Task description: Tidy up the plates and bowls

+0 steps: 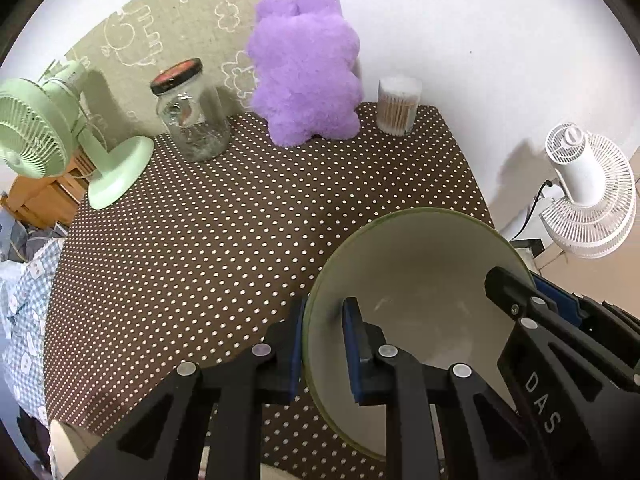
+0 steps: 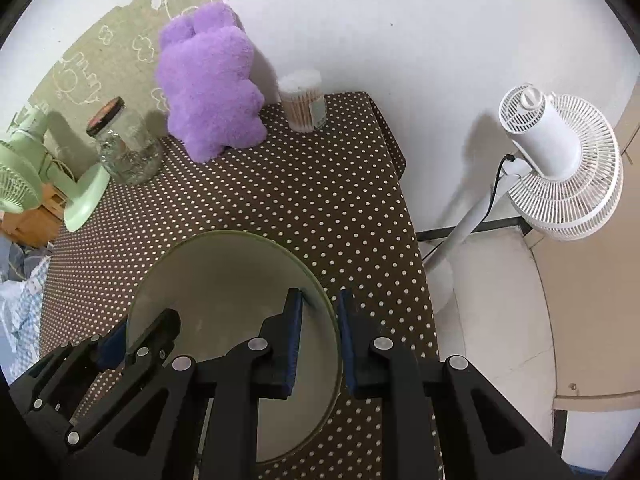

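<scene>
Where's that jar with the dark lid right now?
The jar stands at the far left of the dotted tablecloth, between the green fan and the purple plush toy.
</scene>
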{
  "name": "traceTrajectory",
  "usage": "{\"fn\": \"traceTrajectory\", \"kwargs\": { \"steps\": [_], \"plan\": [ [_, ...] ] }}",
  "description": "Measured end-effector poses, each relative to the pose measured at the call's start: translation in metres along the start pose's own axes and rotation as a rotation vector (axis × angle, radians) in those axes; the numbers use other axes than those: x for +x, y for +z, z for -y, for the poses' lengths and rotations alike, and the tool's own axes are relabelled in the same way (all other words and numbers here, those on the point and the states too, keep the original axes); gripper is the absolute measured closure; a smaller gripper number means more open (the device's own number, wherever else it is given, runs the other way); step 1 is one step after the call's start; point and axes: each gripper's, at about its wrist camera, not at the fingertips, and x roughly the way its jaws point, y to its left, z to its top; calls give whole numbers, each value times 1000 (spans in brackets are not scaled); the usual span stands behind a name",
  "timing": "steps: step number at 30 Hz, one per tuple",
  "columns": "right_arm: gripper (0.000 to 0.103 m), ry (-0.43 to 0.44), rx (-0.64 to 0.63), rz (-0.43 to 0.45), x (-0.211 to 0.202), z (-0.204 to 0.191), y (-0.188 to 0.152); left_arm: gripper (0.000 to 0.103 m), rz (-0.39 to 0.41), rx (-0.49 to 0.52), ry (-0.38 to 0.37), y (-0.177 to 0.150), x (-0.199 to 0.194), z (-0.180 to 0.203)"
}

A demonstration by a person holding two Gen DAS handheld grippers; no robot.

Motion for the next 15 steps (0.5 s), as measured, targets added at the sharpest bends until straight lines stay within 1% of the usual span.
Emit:
{"fn": "traceTrajectory", "kwargs": {
  "steps": [8, 15],
  "plan": [
    [82, -4, -2, 24, -36, -16, -10, 87, 27, -1, -7, -9, -33, -16],
    [82, -23, 2, 44, -68, -39, -29, 87, 49, 17, -25, -25, -57, -40]
  ]
}}
